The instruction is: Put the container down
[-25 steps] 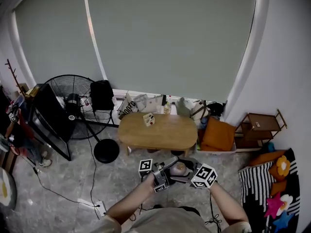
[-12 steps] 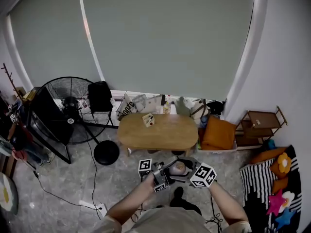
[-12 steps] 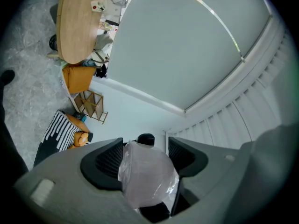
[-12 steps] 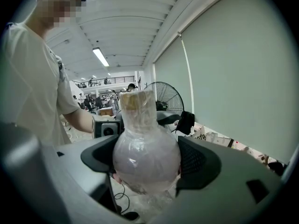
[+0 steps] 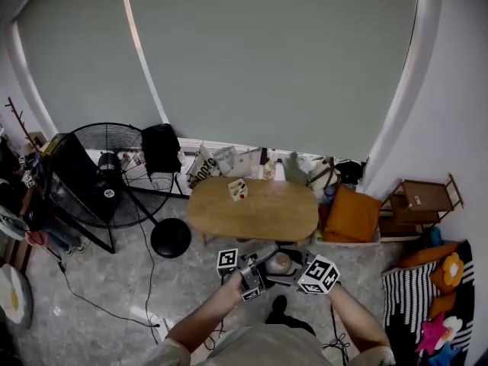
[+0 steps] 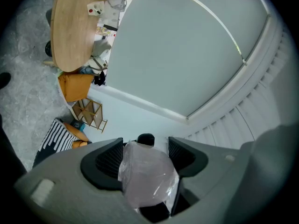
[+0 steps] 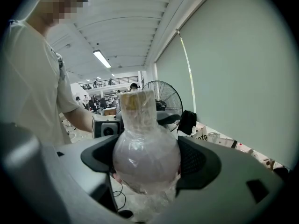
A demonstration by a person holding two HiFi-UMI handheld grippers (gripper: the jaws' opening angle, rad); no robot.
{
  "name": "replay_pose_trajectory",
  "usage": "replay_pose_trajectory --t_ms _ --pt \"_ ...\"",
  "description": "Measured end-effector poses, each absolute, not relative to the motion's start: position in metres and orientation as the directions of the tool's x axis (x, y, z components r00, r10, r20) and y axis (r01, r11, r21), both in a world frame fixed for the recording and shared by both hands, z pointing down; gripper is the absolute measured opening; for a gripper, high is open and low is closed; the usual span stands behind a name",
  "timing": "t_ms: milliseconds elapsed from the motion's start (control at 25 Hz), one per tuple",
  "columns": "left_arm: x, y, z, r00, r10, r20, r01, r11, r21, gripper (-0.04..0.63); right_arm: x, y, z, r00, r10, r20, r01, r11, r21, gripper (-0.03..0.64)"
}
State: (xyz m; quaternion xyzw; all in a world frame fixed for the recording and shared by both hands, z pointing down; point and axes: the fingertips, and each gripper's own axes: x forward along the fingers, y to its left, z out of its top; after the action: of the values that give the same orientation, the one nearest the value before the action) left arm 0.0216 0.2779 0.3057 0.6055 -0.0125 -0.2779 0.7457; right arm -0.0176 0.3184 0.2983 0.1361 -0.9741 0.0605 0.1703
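Container (image 5: pixel 280 263), a plastic-wrapped flask, hangs mid-air close in front of me. My right gripper (image 7: pixel 147 160) clamps its bulb, my left gripper (image 6: pixel 147 158) pinches its wrapped end, forearms angling inward. Wooden table (image 5: pixel 252 212) lies well beyond.

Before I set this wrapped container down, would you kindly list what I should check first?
1. Right gripper shut on the film-wrapped, round-bellied pinkish container: ok.
2. Left gripper shut on it too: ok.
3. Bare room on the oval wooden table: ok; only a small pale box sits left of centre.
4. Container above the table: not ok; it hangs over the grey floor, short of the near edge.
5. Base flat enough to stand: cannot tell.
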Motion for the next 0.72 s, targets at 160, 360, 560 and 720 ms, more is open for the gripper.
replay_pose_trajectory --t_ms 160,360,560,720 --pt "0.041 0.231 0.306 0.838 -0.449 -0.310 0.395 0.107 0.912 0.301 0.002 0.273 0.298 -0.911 -0.220 0.349 -0.262 0.962 -0.078 0.393" --pt "0.061 0.175 0.305 0.828 -0.475 -0.298 0.385 0.094 0.918 0.301 0.024 0.217 0.295 -0.919 -0.190 0.346 -0.230 0.970 -0.078 0.393" --pt "0.082 0.137 0.308 0.810 -0.514 -0.283 0.375 0.083 0.923 0.301 0.048 0.182 0.298 -0.927 -0.151 0.343 -0.188 0.979 -0.077 0.393" --pt "0.095 0.108 0.306 0.795 -0.536 -0.284 0.373 0.064 0.926 0.301 0.062 0.155 0.299 -0.931 -0.130 0.342 -0.167 0.983 -0.081 0.393"
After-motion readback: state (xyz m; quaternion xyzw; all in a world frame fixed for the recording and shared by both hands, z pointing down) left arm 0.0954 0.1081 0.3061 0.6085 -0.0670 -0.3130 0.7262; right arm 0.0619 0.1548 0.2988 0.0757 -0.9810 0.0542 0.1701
